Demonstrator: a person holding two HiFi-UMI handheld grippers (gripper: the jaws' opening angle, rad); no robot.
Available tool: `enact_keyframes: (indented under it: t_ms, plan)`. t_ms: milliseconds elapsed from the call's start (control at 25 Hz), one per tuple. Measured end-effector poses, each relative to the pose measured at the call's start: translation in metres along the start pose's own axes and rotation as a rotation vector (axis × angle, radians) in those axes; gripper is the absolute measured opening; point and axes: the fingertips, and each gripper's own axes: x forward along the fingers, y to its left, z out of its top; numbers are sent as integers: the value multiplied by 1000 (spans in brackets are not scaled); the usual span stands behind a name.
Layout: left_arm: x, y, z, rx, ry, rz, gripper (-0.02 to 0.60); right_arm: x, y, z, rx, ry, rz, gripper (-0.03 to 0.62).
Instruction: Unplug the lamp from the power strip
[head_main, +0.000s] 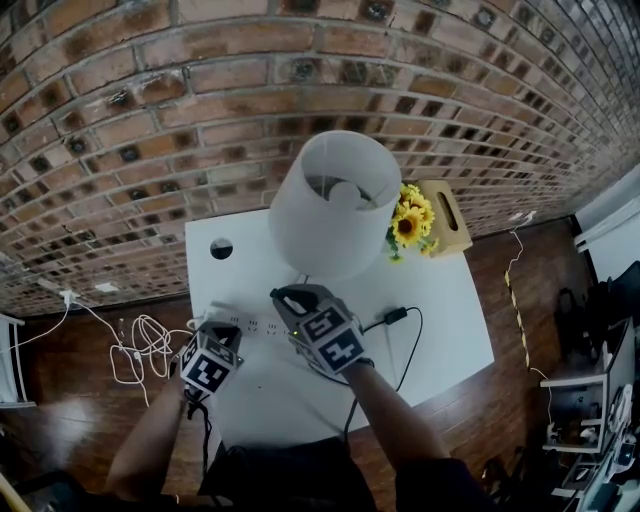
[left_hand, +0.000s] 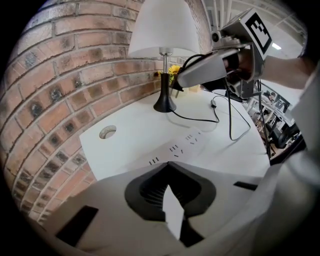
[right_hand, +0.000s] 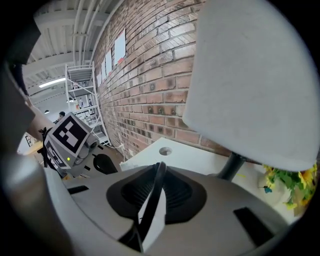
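Note:
A lamp (head_main: 335, 205) with a white shade stands at the back of the white table (head_main: 450, 310). A white power strip (head_main: 262, 326) lies in front of it, and none of its sockets (left_hand: 182, 145) hold a plug. My right gripper (head_main: 283, 297) hangs above the strip, shut on the lamp's black plug (left_hand: 175, 86); the black cord (right_hand: 152, 200) runs back between its jaws. From there the cord (head_main: 410, 350) loops over the table past an inline switch (head_main: 395, 316). My left gripper (head_main: 222, 320) is shut, with its tips (left_hand: 167, 166) at the strip's near end.
Sunflowers (head_main: 412, 222) and a wooden tissue box (head_main: 445, 215) sit right of the lamp. A round cable hole (head_main: 222, 248) is at the table's back left. White cables (head_main: 140, 345) lie on the wooden floor to the left. A brick wall stands behind.

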Motion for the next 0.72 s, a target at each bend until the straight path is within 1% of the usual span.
enact_keyframes:
  t_ms: [160,360,720]
  plan:
    - [0,0,0,-3,3,8,23,1,-6,-7,5,9,-8,67]
    - [0,0,-1,-22,-7,16,23,6,-5,-8,3,24,5,67]
    - [0,-1,0,-20,-10,21,23,31,-10,-34,-3,121,13,71]
